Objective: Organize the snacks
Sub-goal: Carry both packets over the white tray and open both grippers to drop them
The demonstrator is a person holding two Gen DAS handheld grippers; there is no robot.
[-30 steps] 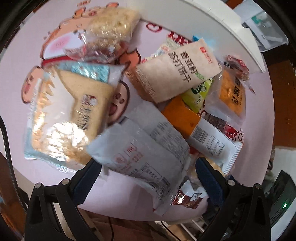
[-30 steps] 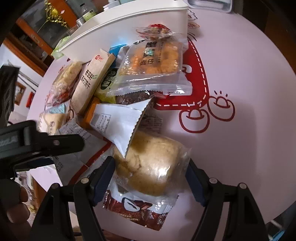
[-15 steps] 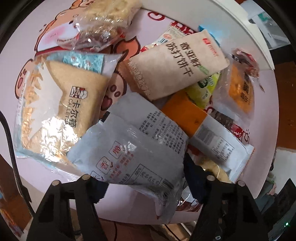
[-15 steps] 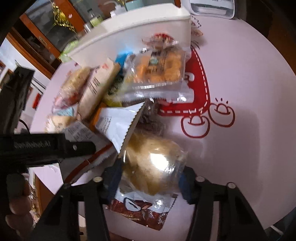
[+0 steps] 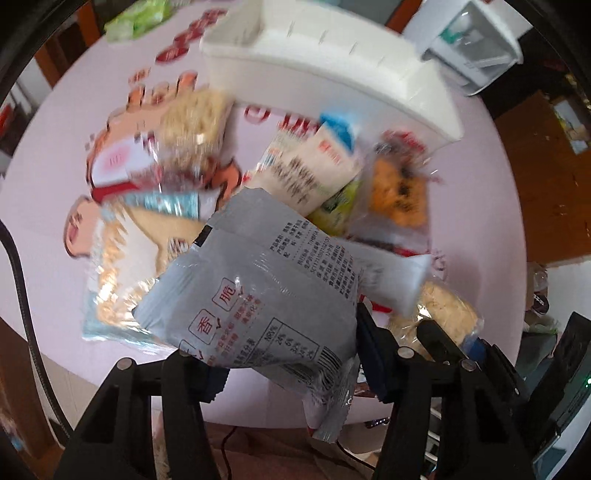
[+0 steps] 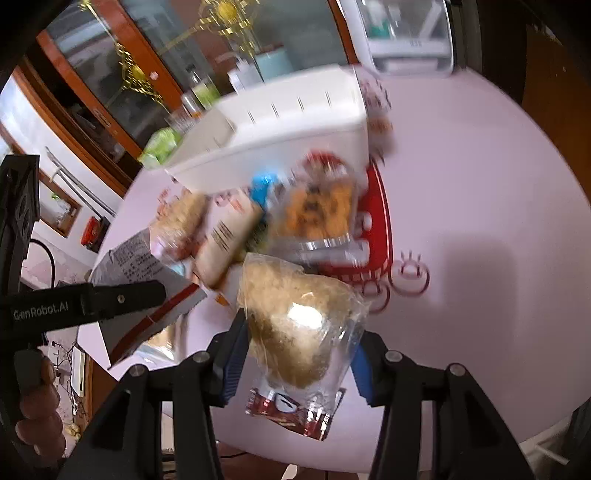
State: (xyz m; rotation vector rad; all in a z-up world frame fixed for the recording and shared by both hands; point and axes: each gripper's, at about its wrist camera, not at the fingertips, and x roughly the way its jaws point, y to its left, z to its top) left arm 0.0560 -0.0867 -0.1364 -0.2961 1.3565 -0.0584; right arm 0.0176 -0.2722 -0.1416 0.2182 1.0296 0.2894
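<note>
My left gripper (image 5: pixel 291 362) holds a grey snack bag (image 5: pixel 266 280) above the pile; its jaws are still closing, with the pads pressed on the bag's lower end. The bag (image 6: pixel 136 258) also shows at the left of the right wrist view. A clear-wrapped round bread (image 6: pixel 295 314) hangs off the table with my right gripper (image 6: pixel 297 363) shut on it. On the pink table (image 6: pixel 480 184) below lie a beige cracker packet (image 5: pixel 303 173), an orange snack bag (image 5: pixel 399 192) and a large toast bag (image 5: pixel 125 266). Behind them stands a white bin (image 5: pixel 332 62).
A red-brown sachet (image 6: pixel 291 410) lies on the table under the held bread. Beyond the bin are a green packet (image 5: pixel 136 18) and a white appliance (image 5: pixel 476 48). A person's hand (image 6: pixel 37 406) grips the left tool. The table's edge runs close along the near side.
Both grippers closed on their packets and rose. The grey bag and the bread have left the table, and both views now show more of the white bin.
</note>
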